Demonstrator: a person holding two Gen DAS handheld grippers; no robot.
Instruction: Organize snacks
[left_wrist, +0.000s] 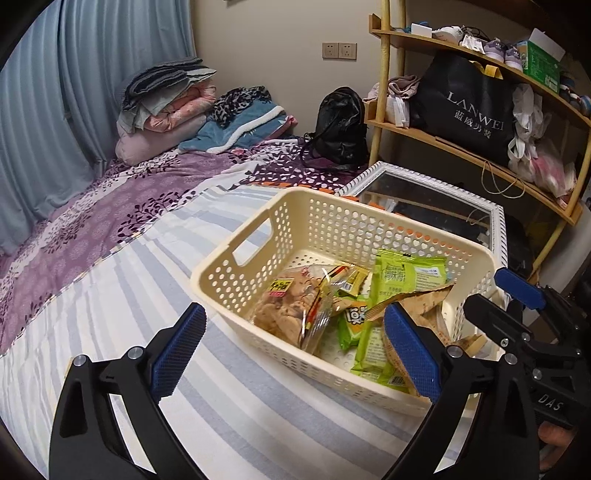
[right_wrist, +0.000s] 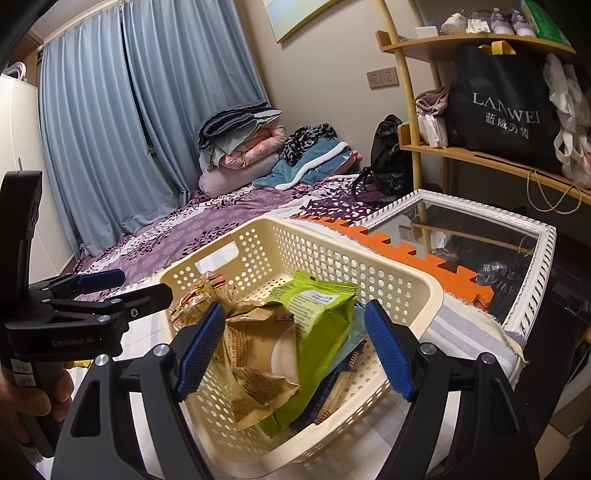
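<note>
A cream perforated basket (left_wrist: 295, 225) (right_wrist: 402, 284) stands on the striped bedsheet and holds several snack packs: a clear bag of biscuits (left_wrist: 291, 306), green packs (left_wrist: 402, 275) (right_wrist: 325, 321) and a tan wafer pack (left_wrist: 424, 306) (right_wrist: 258, 362). My left gripper (left_wrist: 295, 350) is open and empty, just above the basket's near left corner. My right gripper (right_wrist: 295, 350) is open and empty, over the basket's near end above the tan pack. Each gripper shows in the other's view, the right one (left_wrist: 517, 295) and the left one (right_wrist: 122, 284).
The bed carries a purple floral cover (left_wrist: 122, 206), folded blankets (left_wrist: 166, 107) and a black backpack (left_wrist: 341, 127). A white-framed mirror (left_wrist: 432, 206) and orange foam mat (right_wrist: 424, 258) lie beyond the basket. A wooden shelf (left_wrist: 472, 147) with bags stands at right.
</note>
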